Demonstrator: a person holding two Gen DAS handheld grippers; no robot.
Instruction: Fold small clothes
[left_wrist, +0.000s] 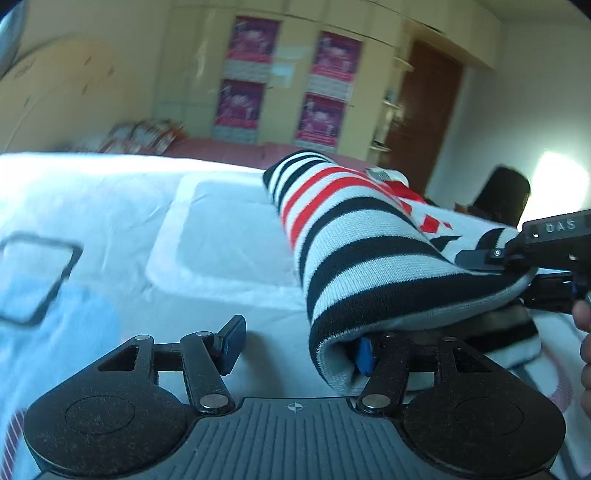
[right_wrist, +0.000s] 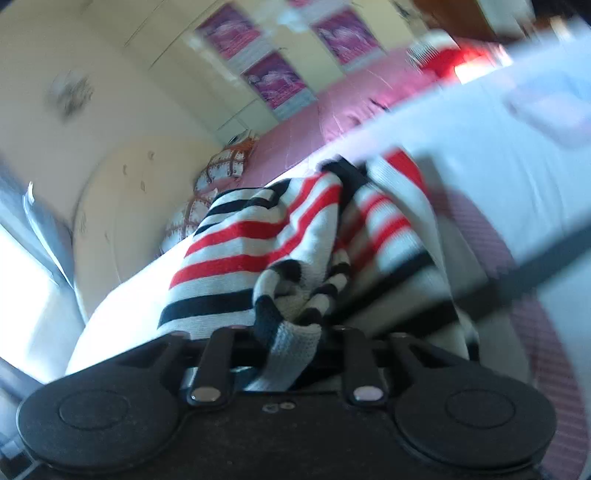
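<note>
A small knitted garment with black, red and white stripes (left_wrist: 354, 236) lies bunched on a white cloth-covered surface (left_wrist: 110, 206). My left gripper (left_wrist: 299, 347) is open; its left finger (left_wrist: 232, 343) is bare and a fold of the garment drapes over its right finger (left_wrist: 365, 356). My right gripper (left_wrist: 546, 266) shows at the right edge of the left wrist view, shut on the garment's far edge. In the right wrist view the garment (right_wrist: 258, 251) hangs forward, and my right gripper (right_wrist: 291, 343) is shut on a bunched striped fold.
A low white raised rectangle (left_wrist: 221, 236) lies under the cloth left of the garment. A black square outline (left_wrist: 33, 277) marks the cloth at far left. A pink bed (right_wrist: 317, 125), patterned cushions (right_wrist: 218, 173) and a cupboard with posters (left_wrist: 288, 77) stand behind.
</note>
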